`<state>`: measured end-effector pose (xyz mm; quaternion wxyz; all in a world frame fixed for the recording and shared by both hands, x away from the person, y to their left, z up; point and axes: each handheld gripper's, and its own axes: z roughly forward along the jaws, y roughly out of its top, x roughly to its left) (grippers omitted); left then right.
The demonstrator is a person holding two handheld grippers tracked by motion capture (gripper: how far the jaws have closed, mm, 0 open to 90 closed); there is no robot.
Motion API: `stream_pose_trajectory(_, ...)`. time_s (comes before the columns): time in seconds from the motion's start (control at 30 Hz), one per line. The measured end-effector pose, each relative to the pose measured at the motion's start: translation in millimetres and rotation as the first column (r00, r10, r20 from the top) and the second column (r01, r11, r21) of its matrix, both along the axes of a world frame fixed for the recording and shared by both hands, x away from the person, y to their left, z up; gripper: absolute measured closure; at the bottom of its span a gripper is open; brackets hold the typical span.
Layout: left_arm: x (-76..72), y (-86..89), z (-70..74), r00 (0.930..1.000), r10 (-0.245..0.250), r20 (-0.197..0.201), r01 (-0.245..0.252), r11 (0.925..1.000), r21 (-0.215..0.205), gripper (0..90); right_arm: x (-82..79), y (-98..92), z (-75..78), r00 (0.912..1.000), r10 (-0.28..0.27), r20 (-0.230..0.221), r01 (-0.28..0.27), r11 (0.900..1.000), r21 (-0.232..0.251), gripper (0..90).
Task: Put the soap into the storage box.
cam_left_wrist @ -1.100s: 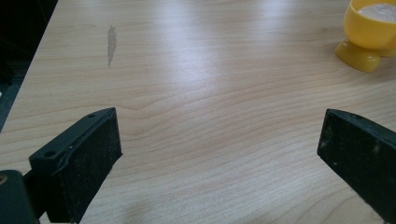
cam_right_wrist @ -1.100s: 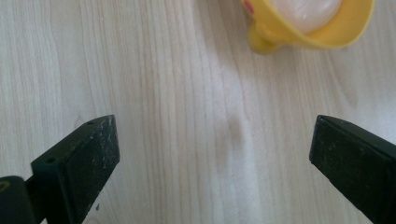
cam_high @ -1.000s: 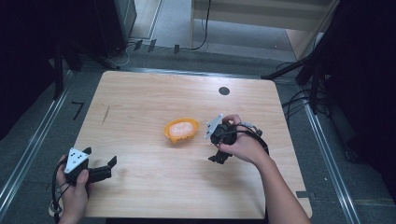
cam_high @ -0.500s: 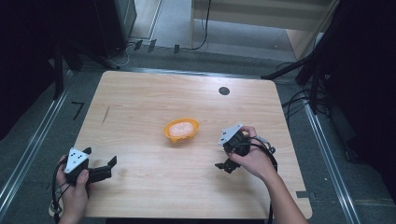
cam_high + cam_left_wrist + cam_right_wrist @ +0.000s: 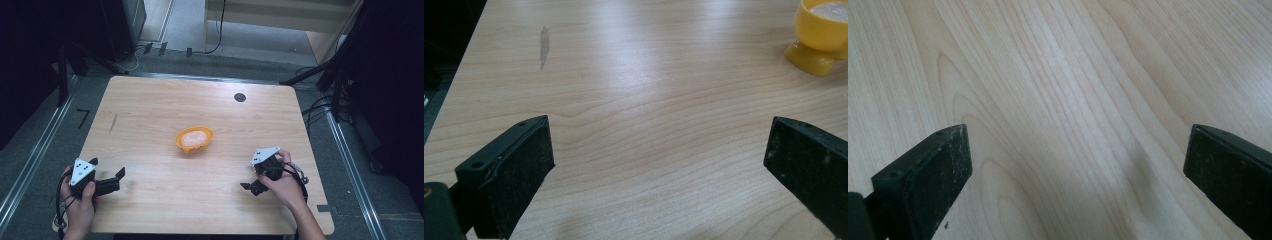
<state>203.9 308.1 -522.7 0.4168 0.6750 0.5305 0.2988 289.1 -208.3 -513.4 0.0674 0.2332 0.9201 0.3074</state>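
My right gripper (image 5: 251, 187) sits low over the desk (image 5: 150, 115) at the near right, jaws spread wide, nothing between them. In the right gripper view the two black pads frame bare wood grain and no object. It points toward my left, along the desk's near edge, not at the bowl.

My left gripper (image 5: 112, 181) rests at the near left corner, jaws likewise spread wide and empty. It points to my right and slightly forward.

The yellow bowl (image 5: 194, 139) stands upright near the middle of the desk, well apart from both grippers. From the right gripper it lies forward and to the left; from the left gripper, forward and to the right. In the left gripper view the yellow bowl (image 5: 820, 35) sits at the upper right, past the right-hand jaw, showing a small foot and a pale filling I cannot identify. Its outline is slightly oval, long axis running roughly left to right across the desk.

Judgement: the right gripper is somewhat nearer, but would have to swing round to face the bowl; the left gripper needs only a small turn.

No brand, label or writing readable anywhere. A dark round hole cover (image 5: 240, 97) lies beyond the bowl, toward the far edge.
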Motion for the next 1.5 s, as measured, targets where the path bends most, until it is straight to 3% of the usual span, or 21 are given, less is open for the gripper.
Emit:
stream_pose_trajectory(0.17, 0.1, -0.2, -0.1, 1.0, 0.002, 0.001, -0.002, 1.0, 0.001, 0.0, -6.7, -11.8, -5.1, 0.9993, -0.037, 0.003, 0.037, 0.999, 0.038, 0.0)
stream_pose_trajectory(0.33, -0.1, -0.3, -0.1, 1.0, 0.002, 0.001, -0.002, 1.0, 0.002, 0.0, -14.3, -29.6, -11.0, 0.9932, -0.113, 0.027, 0.111, 0.991, 0.076, 0.0)
stream_pose_trajectory(0.4, -0.1, -0.3, 0.0, 1.0, 0.002, 0.001, -0.002, 1.0, 0.005, 0.0, -18.2, -40.6, -12.8, 0.9888, -0.146, 0.031, 0.142, 0.983, 0.113, 0.0)
stream_pose_trajectory(0.57, -0.1, -0.5, 0.0, 1.0, 0.0, 0.002, 0.0, 1.0, 0.009, 0.0, -25.9, -58.9, -16.6, 0.9777, -0.204, 0.051, 0.195, 0.971, 0.139, 0.0)
stream_pose_trajectory(0.63, -0.3, -0.6, 0.1, 1.0, 0.001, 0.002, -0.001, 0.9999, 0.01, 0.1, -31.7, -71.9, -18.1, 0.9684, -0.245, 0.048, 0.233, 0.956, 0.18, 0.0)
stream_pose_trajectory(0.7, -0.3, -0.8, 0.0, 1.0, 0.002, 0.001, -0.002, 0.9999, 0.011, 0.1, -33.0, -74.9, -18.5, 0.9668, -0.25, 0.051, 0.237, 0.954, 0.186, 0.0)
stream_pose_trajectory(0.73, -0.2, -0.9, 0.1, 1.0, 0.002, 0.001, -0.002, 0.9999, 0.014, 0.0, -37.1, -82.6, -20.0, 0.9604, -0.274, 0.05, 0.26, 0.946, 0.194, 0.0)
stream_pose_trajectory(0.97, -0.3, -1.1, 0.0, 1.0, 0.003, 0.001, -0.003, 0.9999, 0.015, 0.0, -48.6, -101.7, -27.7, 0.9453, -0.32, 0.062, 0.302, 0.931, 0.208, 0.0)
stream_pose_trajectory(1.0, -0.2, -1.2, -0.1, 1.0, 0.003, 0.003, -0.003, 0.9999, 0.014, 0.0, -50.9, -104.0, -28.4, 0.9408, -0.334, 0.057, 0.315, 0.925, 0.214, 0.0)
stream_pose_trajectory(1.07, -0.3, -1.2, 0.0, 1.0, 0.004, 0.001, -0.004, 0.9999, 0.015, 0.0, -52.4, -106.8, -29.3, 0.9393, -0.338, 0.061, 0.317, 0.923, 0.22, 0.0)
stream_pose_trajectory(1.1, -0.3, -1.1, 0.0, 1.0, 0.004, 0.001, -0.004, 0.9999, 0.015, 0.1, -56.5, -112.7, -30.6, 0.9318, -0.357, 0.063, 0.336, 0.915, 0.224, 0.0)
stream_pose_trajectory(1.2, -0.3, -1.1, 0.0, 1.0, 0.003, 0.002, -0.003, 0.9999, 0.014, 0.0, -60.0, -117.1, -31.4, 0.9267, -0.37, 0.063, 0.348, 0.909, 0.23, 0.0)
stream_pose_trajectory(1.23, -0.3, -1.1, 0.0, 1.0, 0.002, 0.002, -0.002, 0.9999, 0.014, 0.0, -64.6, -121.8, -33.0, 0.9179, -0.391, 0.068, 0.365, 0.9, 0.239, 0.0)
stream_pose_trajectory(1.3, -0.3, -1.1, 0.0, 1.0, 0.002, 0.003, -0.002, 0.9999, 0.014, 0.0, -66.1, -123.5, -33.5, 0.9138, -0.4, 0.072, 0.373, 0.896, 0.242, 0.0)
stream_pose_trajectory(1.37, -0.3, -1.3, 0.0, 1.0, 0.003, 0.003, -0.003, 0.9999, 0.015, 0.0, -72.4, -129.7, -35.6, 0.899, -0.432, 0.071, 0.401, 0.878, 0.263, 0.0)
stream_pose_trajectory(1.4, -0.3, -1.3, 0.0, 1.0, 0.003, 0.003, -0.003, 0.9999, 0.015, 0.0, -72.4, -129.7, -35.6, 0.899, -0.432, 0.071, 0.401, 0.878, 0.263, 0.0)
stream_pose_trajectory(1.43, -0.4, -1.2, 0.1, 1.0, 0.002, 0.003, -0.002, 0.9999, 0.015, 0.0, -74.5, -131.9, -36.3, 0.8936, -0.442, 0.077, 0.408, 0.871, 0.275, 0.0)
stream_pose_trajectory(1.47, -0.6, -1.1, 0.1, 1.0, 0.001, 0.004, -0.001, 0.9999, 0.013, 0.1, -79.4, -135.5, -37.5, 0.88, -0.467, 0.085, 0.427, 0.857, 0.289, 0.0)
stream_pose_trajectory(1.5, -0.8, -1.0, 0.1, 1.0, 0.003, 0.005, -0.003, 0.9999, 0.012, 0.0, -81.5, -137.3, -38.1, 0.8732, -0.479, 0.09, 0.436, 0.85, 0.294, 0.0)
